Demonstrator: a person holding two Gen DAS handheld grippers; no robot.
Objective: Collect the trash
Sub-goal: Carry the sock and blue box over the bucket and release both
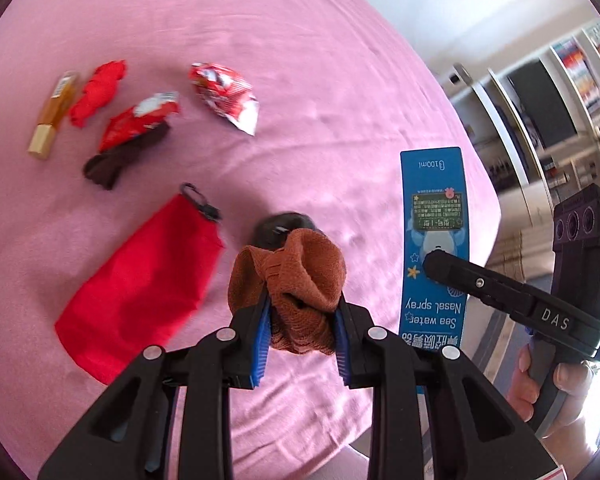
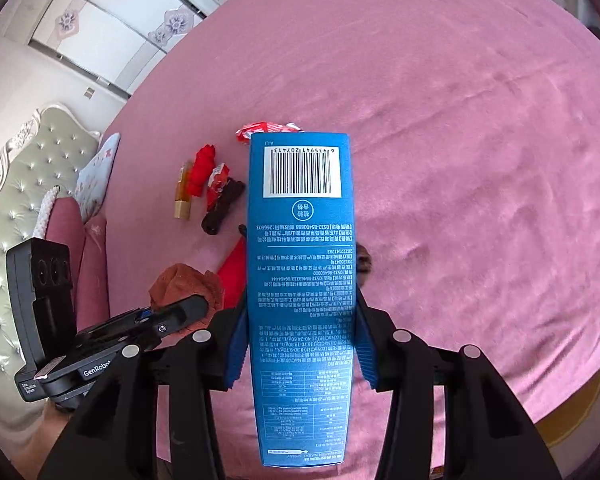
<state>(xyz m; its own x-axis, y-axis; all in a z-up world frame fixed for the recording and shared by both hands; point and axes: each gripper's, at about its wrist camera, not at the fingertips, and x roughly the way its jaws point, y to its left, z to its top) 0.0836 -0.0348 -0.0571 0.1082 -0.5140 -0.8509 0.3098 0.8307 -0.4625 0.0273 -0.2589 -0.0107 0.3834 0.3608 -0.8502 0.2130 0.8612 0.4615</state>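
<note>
Blue box (image 2: pixel 302 280), clamped in right hand-held gripper (image 2: pixel 300 344), hides snack wrappers (image 2: pixel 268 128); left hand-held gripper (image 1: pixel 300 336) pinches brown sock (image 1: pixel 296 280).

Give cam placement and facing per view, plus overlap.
Left wrist: on the left claw, angled down at the pink bed; claw holds a brown sock; a hand shows.
Right wrist: on the right claw, angled down; holds a blue box.
Shared: bed, sock, box, red wrappers.
</note>
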